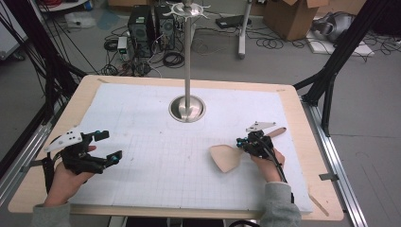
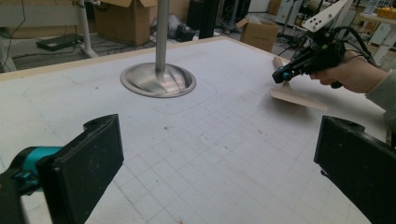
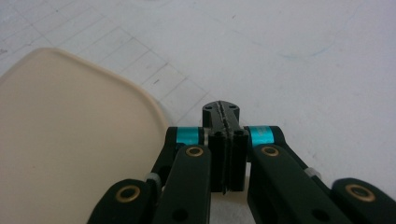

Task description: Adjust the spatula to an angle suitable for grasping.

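Gridded white mat (image 1: 156, 156) across the wooden table, steel pole stand (image 1: 187, 108) rising at its far middle. At the left, your left gripper (image 1: 108, 144) hovers with jaws spread wide, nothing between them. Moving right, the wooden spatula (image 1: 227, 157) lies flat, blade toward you. Your right gripper (image 1: 242, 142) sits over its neck, jaws pressed together; whether they pinch the handle I can't tell. It looks light, stiff and smooth, so grip the narrow handle.

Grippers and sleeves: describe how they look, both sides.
Both grippers, left and right, are black linkage frames with teal joints near the jaws and brass-coloured pivot pins. Each carries a grey three-cornered plate dotted with holes. A black cable trails from the right one. The person's sleeves are grey.
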